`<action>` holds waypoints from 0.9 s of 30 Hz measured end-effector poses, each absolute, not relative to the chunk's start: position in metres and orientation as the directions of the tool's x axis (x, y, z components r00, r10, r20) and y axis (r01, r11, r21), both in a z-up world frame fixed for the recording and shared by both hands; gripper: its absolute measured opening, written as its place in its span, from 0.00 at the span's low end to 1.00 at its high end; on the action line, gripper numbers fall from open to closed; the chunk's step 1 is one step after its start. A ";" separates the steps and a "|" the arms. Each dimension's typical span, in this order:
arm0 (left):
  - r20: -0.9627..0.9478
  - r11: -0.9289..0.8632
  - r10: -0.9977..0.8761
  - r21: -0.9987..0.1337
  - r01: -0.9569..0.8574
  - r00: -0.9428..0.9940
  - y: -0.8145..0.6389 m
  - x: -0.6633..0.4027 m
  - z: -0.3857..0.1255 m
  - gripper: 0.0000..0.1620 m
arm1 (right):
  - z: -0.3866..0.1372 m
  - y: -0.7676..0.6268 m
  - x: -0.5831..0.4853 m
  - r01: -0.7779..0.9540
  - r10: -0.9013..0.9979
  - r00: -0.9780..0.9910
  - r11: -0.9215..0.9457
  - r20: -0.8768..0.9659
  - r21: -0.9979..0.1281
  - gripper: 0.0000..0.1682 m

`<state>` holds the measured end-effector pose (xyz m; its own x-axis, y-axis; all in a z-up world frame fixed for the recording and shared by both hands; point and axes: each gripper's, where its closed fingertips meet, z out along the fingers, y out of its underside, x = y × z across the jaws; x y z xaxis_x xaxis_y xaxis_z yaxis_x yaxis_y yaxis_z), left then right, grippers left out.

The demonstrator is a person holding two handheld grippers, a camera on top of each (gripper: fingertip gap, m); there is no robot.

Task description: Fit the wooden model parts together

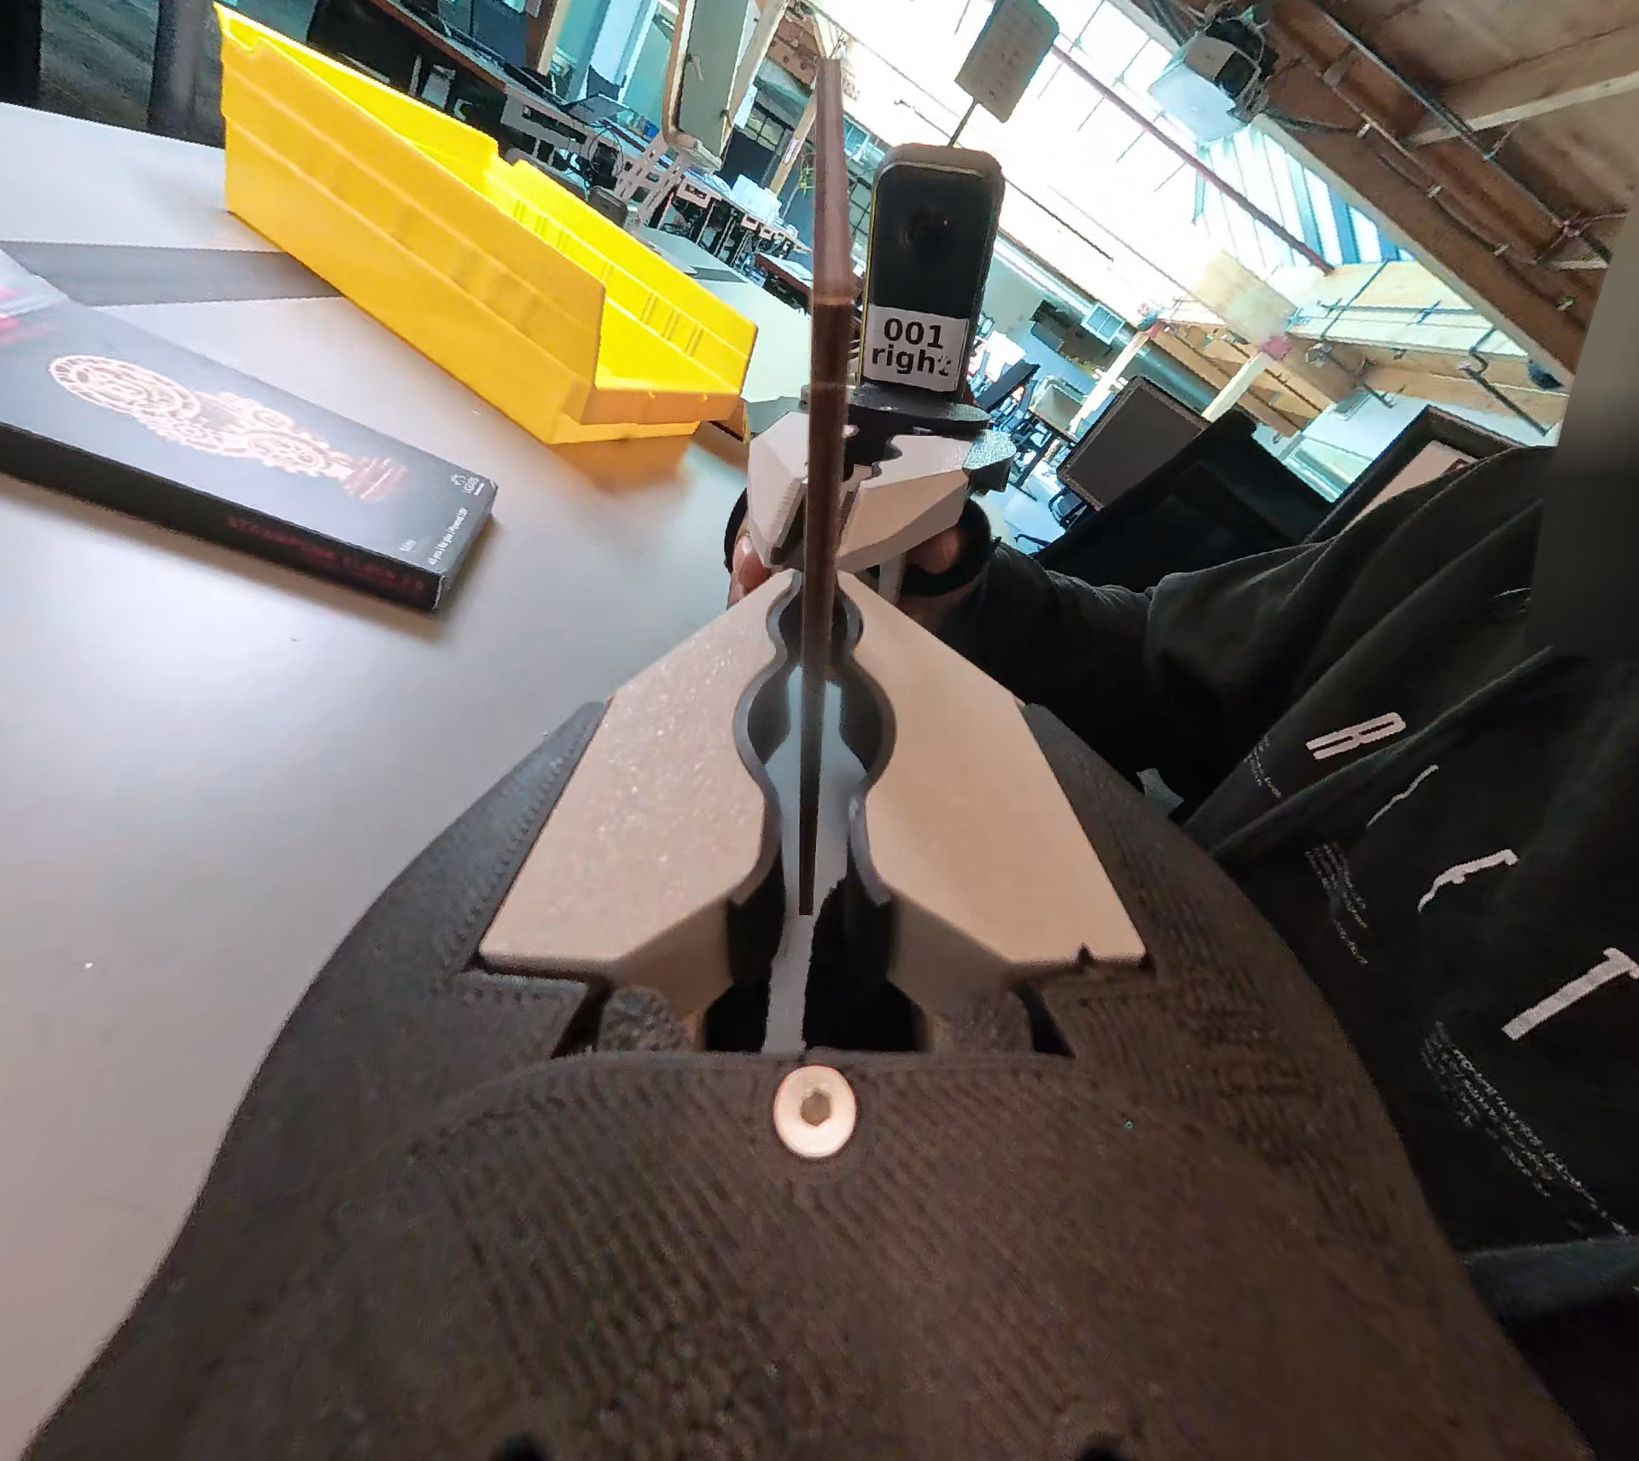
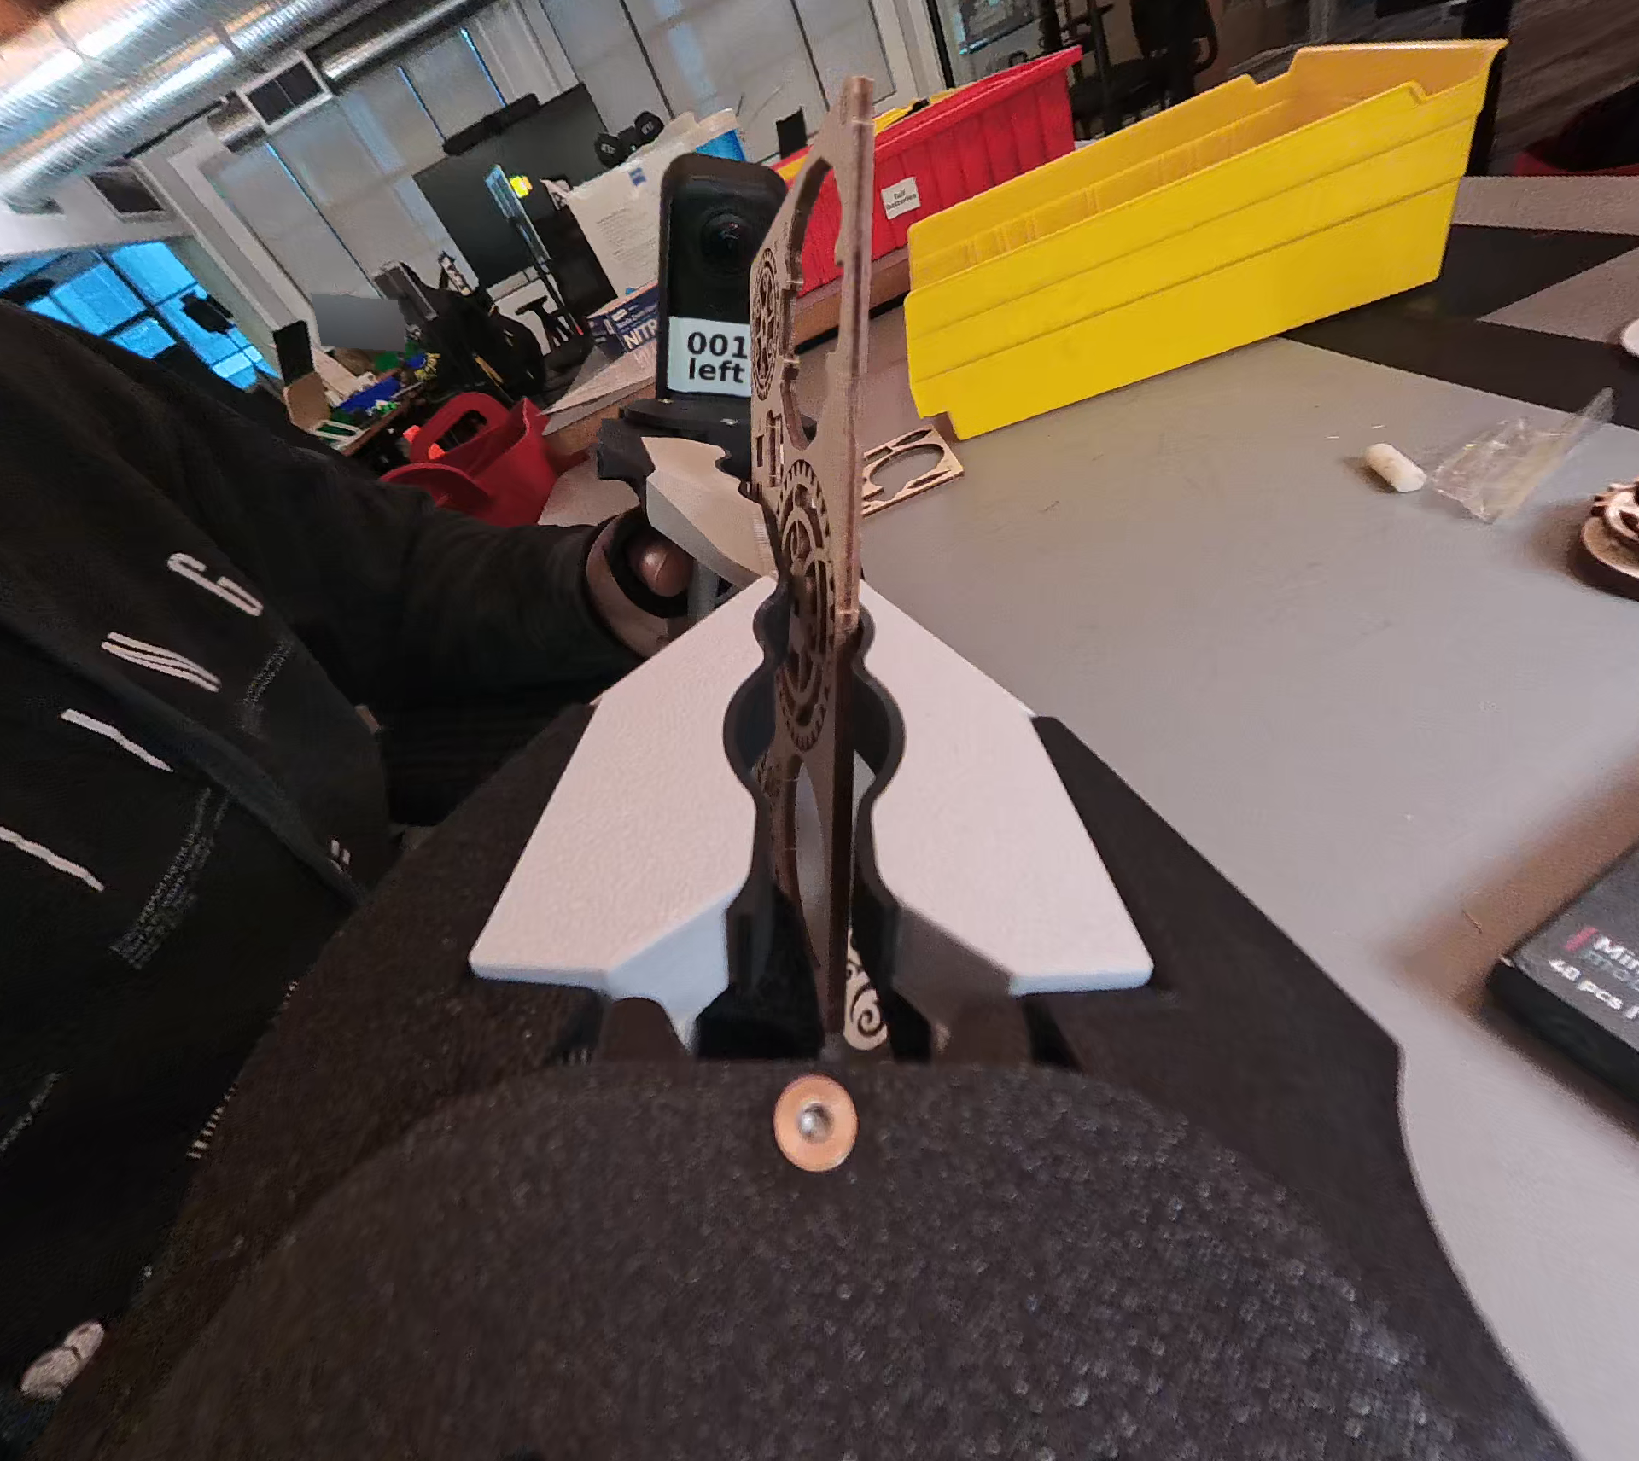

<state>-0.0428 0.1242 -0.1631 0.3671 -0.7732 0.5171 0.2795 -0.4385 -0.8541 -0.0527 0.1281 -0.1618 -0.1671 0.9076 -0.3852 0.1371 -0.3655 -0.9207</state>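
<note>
Thin laser-cut sheet (image 2: 820,390) pinched edge-on between both tongs, left (image 1: 820,620) and right (image 2: 811,620). Light, stiff, likely brittle at cutouts; grip solid border.

a yellow bin (image 2: 1188,248) sits on the grey table (image 2: 1197,620) beyond the fingers and to their right in the right wrist view, with a red bin (image 2: 967,133) behind it. right of the fingers lie a small white lump (image 2: 1395,467) and a clear plastic bag (image 2: 1517,454). a dark box (image 1: 239,443) lies left of the fingers in the left wrist view.
</note>
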 end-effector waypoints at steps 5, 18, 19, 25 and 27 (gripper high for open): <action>0.531 -0.460 -0.766 -0.846 0.269 0.363 0.124 -0.043 -0.176 0.01 | -0.163 0.135 -0.057 0.111 0.881 -0.147 -0.437 -0.449 -0.893 0.05; 0.533 -0.451 -0.768 -0.844 0.290 0.356 0.124 -0.044 -0.177 0.01 | -0.171 0.130 -0.057 0.156 0.871 -0.155 -0.445 -0.467 -0.882 0.04; 0.538 -0.454 -0.766 -0.841 0.294 0.352 0.124 -0.044 -0.177 0.01 | -0.171 0.130 -0.058 0.157 0.867 -0.157 -0.450 -0.472 -0.879 0.03; 0.548 -0.462 -0.752 -0.834 0.301 0.367 0.125 -0.046 -0.177 0.01 | -0.172 0.132 -0.059 0.162 0.828 -0.147 -0.519 -0.541 -0.839 0.03; 0.554 -0.467 -0.747 -0.831 0.303 0.368 0.125 -0.046 -0.178 0.01 | -0.173 0.132 -0.059 0.163 0.823 -0.145 -0.527 -0.549 -0.834 0.03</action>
<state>-0.0462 0.1253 -0.1780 0.3682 -0.7467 0.5539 0.3026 -0.4671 -0.8308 -0.0594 0.1318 -0.1726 -0.1454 0.8232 -0.5488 0.1634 -0.5271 -0.8340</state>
